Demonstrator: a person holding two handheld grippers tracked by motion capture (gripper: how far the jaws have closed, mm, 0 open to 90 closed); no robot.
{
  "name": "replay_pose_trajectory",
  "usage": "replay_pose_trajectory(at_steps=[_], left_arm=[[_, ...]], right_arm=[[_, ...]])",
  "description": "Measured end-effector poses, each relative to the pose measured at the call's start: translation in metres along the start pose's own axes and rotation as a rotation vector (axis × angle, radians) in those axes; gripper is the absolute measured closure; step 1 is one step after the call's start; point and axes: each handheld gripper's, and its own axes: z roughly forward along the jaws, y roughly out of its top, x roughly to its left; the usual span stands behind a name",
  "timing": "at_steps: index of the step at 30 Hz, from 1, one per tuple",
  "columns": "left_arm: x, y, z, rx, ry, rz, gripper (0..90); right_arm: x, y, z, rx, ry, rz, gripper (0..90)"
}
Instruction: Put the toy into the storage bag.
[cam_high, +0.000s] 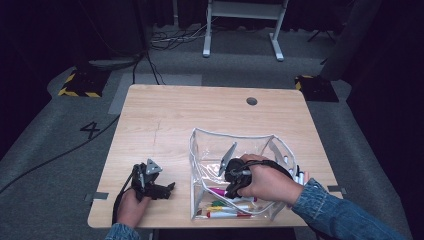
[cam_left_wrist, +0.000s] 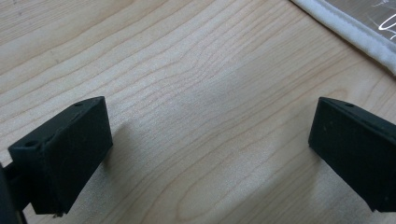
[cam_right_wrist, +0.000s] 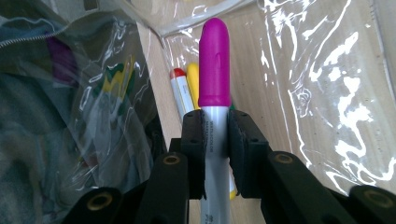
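Observation:
A clear plastic pouch (cam_high: 235, 150) with white trim stands open on the wooden table (cam_high: 165, 115), with several markers (cam_high: 225, 207) lying in its bottom. My right gripper (cam_high: 235, 182) reaches down into the pouch. In the right gripper view my right gripper (cam_right_wrist: 215, 135) is shut on a white marker with a magenta cap (cam_right_wrist: 214, 70), the pads clamping its barrel. A red-capped marker (cam_right_wrist: 180, 91) and a yellow one (cam_right_wrist: 192, 81) lie just behind it. My left gripper (cam_high: 162, 189) rests on the table left of the pouch. Its jaws stand wide open over bare wood, and the left gripper (cam_left_wrist: 205, 144) holds nothing.
The pouch's white edge (cam_left_wrist: 355, 32) lies just beyond my left gripper. A round hole (cam_high: 251, 101) sits near the table's far edge. Bare wood spreads across the far and left parts. Cables (cam_high: 170, 40) and a white frame (cam_high: 240, 25) are on the floor beyond.

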Motion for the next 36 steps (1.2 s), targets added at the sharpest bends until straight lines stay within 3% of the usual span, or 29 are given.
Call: replay_pose_trajectory(at_steps=[10, 15, 19, 21, 24, 30, 36], left_arm=[[0.000, 0.000, 0.000, 0.000, 0.000, 0.001, 0.0], [0.000, 0.000, 0.000, 0.000, -0.001, 0.001, 0.0], [0.000, 0.000, 0.000, 0.000, 0.000, 0.001, 0.0], [0.000, 0.000, 0.000, 0.000, -0.001, 0.001, 0.0], [0.000, 0.000, 0.000, 0.000, 0.000, 0.001, 0.0], [0.000, 0.000, 0.000, 0.000, 0.000, 0.000, 0.0], [0.000, 0.000, 0.000, 0.000, 0.000, 0.000, 0.0]], right_arm=[[0.002, 0.001, 0.016, 0.069, 0.015, -0.049, 77.2], [0.002, 0.000, 0.019, 0.083, 0.052, -0.055, 76.9], [-0.001, -0.001, 0.015, 0.037, 0.049, -0.039, 67.6], [-0.002, 0.000, 0.008, 0.022, 0.019, -0.040, 65.9], [-0.004, 0.000, -0.004, -0.043, -0.012, -0.024, 63.2], [-0.009, -0.003, -0.040, -0.204, -0.096, 0.034, 60.0], [-0.018, -0.022, -0.078, -0.299, -0.169, 0.102, 59.5]])
